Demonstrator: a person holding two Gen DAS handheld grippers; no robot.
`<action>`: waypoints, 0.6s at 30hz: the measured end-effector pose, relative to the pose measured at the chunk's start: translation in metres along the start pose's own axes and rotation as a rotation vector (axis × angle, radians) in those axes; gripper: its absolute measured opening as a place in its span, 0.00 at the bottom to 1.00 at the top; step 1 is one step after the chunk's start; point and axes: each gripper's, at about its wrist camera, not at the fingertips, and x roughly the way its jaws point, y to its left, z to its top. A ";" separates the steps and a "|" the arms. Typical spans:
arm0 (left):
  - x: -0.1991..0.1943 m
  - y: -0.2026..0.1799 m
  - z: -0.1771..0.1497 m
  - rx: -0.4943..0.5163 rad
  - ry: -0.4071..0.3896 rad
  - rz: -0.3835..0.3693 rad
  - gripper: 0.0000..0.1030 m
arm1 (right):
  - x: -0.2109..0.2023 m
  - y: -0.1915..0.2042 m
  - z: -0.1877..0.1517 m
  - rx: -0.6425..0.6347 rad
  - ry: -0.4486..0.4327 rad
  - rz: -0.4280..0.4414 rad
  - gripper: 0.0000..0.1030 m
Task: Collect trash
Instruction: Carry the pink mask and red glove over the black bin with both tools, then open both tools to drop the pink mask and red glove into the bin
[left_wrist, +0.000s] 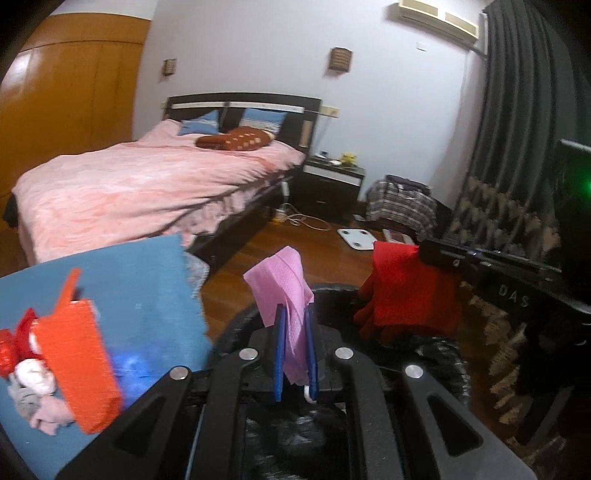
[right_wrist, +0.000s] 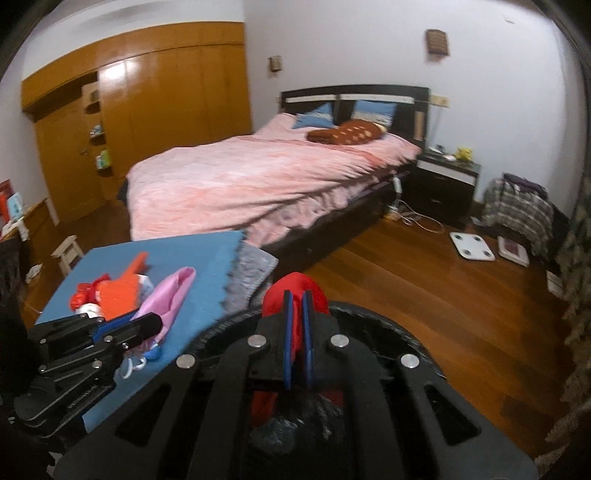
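Pink tissue (left_wrist: 286, 295) clamped in your left hand-held gripper (left_wrist: 295, 332); red cloth (right_wrist: 295, 295) clamped in your right hand-held gripper (right_wrist: 297, 317), both over black bin (right_wrist: 388, 328); orange box (left_wrist: 79, 362) at 9 o'clock on desk (left_wrist: 147, 288).

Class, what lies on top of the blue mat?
On the blue mat: an orange box, red wrapper and crumpled tissues. The mat hides whatever is beneath it.

Pink mask (left_wrist: 286, 295): you have it pinched upright, crumpled, above the bin's rim.
Red cloth (right_wrist: 295, 295): you hold it bunched over the bin.
Bin (right_wrist: 373, 317): round, black liner, below both.
Leftover trash (right_wrist: 107, 295): orange and red pieces heaped on the blue mat.
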 end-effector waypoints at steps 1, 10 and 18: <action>0.003 -0.004 -0.001 0.004 0.002 -0.011 0.15 | 0.001 -0.003 -0.002 0.005 0.005 -0.010 0.06; -0.003 0.005 -0.003 -0.005 -0.007 0.026 0.55 | 0.001 -0.014 -0.017 0.033 0.004 -0.057 0.45; -0.037 0.049 -0.011 -0.047 -0.049 0.187 0.79 | 0.000 0.027 -0.010 0.011 -0.067 -0.004 0.91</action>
